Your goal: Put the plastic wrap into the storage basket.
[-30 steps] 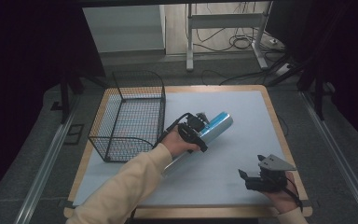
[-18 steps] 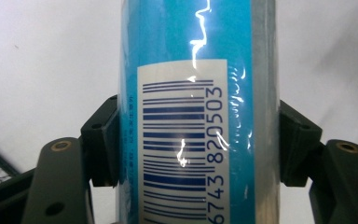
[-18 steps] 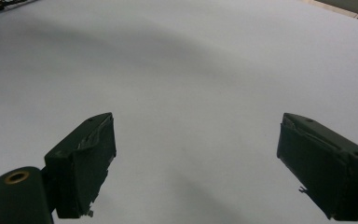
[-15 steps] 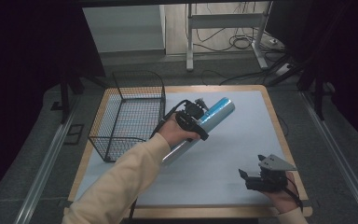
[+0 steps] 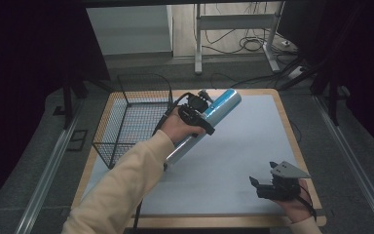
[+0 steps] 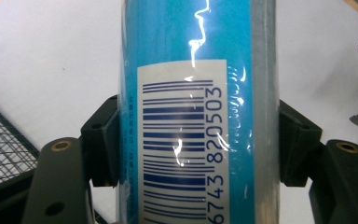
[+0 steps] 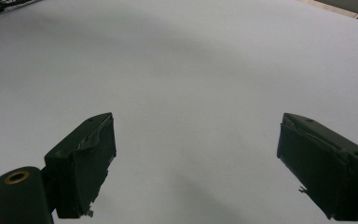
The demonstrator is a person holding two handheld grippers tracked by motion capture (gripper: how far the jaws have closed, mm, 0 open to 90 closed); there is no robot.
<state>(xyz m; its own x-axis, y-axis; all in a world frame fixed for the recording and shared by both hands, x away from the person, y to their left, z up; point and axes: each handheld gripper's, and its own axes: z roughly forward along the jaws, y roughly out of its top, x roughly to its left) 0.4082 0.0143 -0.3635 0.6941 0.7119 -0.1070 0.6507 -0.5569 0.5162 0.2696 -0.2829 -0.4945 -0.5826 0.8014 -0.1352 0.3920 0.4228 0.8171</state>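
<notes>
A long blue and silver tube (image 5: 221,105) with a barcode label (image 6: 182,144) hangs tilted above the table, its blue end pointing up and to the right. My left gripper (image 5: 195,114) is shut on the tube's middle, and both black pads (image 6: 103,140) press on its sides. The tube's silver lower end (image 5: 180,148) shows below the hand. My right gripper (image 5: 260,187) rests low near the table's front right corner, jaws wide open over bare white surface (image 7: 186,93) with nothing between them.
A black wire basket (image 5: 136,114) stands at the table's left side, just left of the lifted tube. The white mat (image 5: 243,141) lies on a wooden-edged table. A metal frame and cables (image 5: 243,44) stand on the floor beyond the table's far edge.
My left gripper has lifted the tube higher and carried it slightly toward the far side of the table. The right gripper has stayed where it was.
</notes>
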